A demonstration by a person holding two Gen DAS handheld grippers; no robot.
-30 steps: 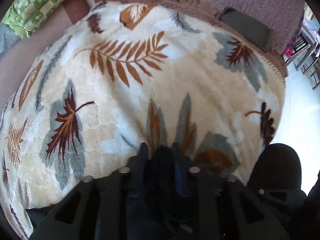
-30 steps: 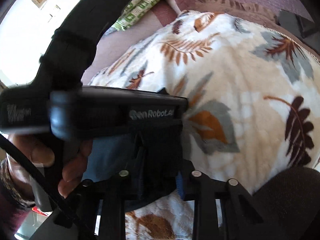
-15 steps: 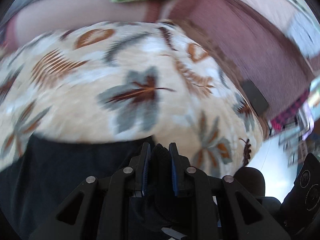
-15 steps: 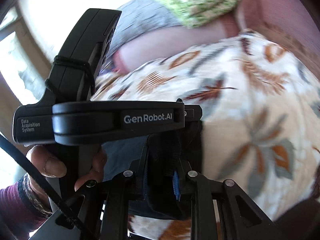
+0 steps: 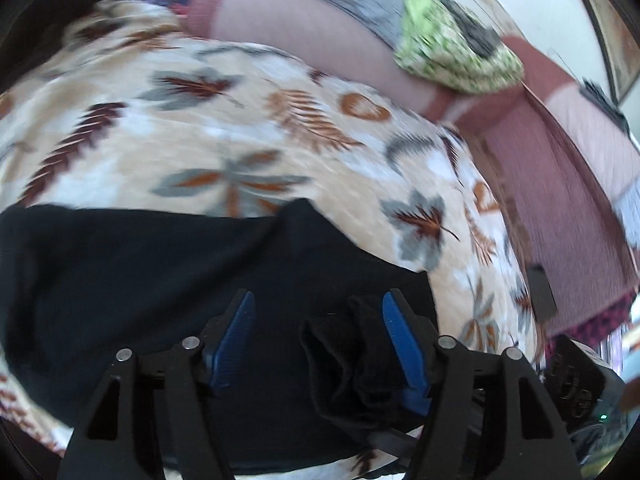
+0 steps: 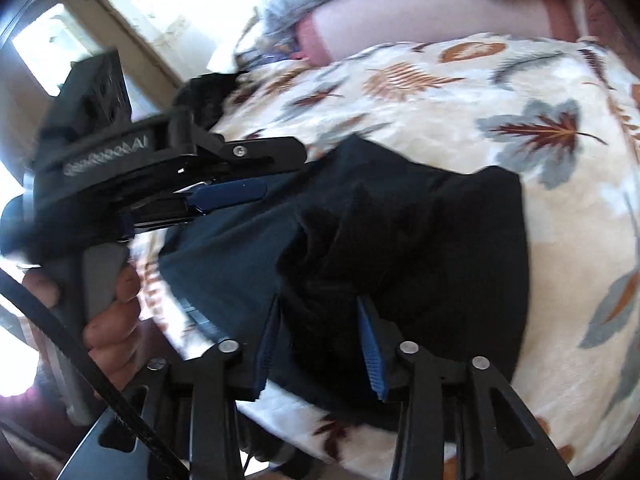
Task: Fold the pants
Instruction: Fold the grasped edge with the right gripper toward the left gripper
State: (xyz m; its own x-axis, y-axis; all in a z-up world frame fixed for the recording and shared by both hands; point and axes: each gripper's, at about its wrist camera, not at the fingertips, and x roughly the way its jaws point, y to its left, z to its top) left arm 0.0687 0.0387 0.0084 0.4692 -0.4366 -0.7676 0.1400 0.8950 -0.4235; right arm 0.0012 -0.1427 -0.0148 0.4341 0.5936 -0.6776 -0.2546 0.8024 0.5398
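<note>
The dark pants (image 5: 168, 280) lie bunched on the leaf-patterned blanket (image 5: 224, 152), directly under and ahead of both my tongs. In my left wrist view their far edge runs as a fairly straight line across the blanket ahead of the left tongs (image 5: 316, 320), rising to a small peak just beyond the fingertips, then slanting down toward my right. A bunched fold of the cloth stands between the blue pads (image 5: 400, 340), leaning on the right-hand one; the jaws are spread wide and press on nothing.

In my right wrist view the right tongs (image 6: 320, 320) also stand parted, with pants fabric humped up between the two blue pads but not pinched. To the right of these tongs the pants end in a clean, straight edge, and past it the blanket lies bare and broad. Ahead of both tongs there is likewise open blanket up to a pink cushion (image 5: 304, 40) and a green patterned cloth (image 5: 452, 56).

To the left of the right tongs I see my left tongs side-on, held in my left hand (image 6: 108, 312), hovering at the pants' left end. White lettering runs along its body, but it is motion-blurred; only the ending "AI" can be read. A black cable (image 6: 80, 364) crosses the lower left corner.
</note>
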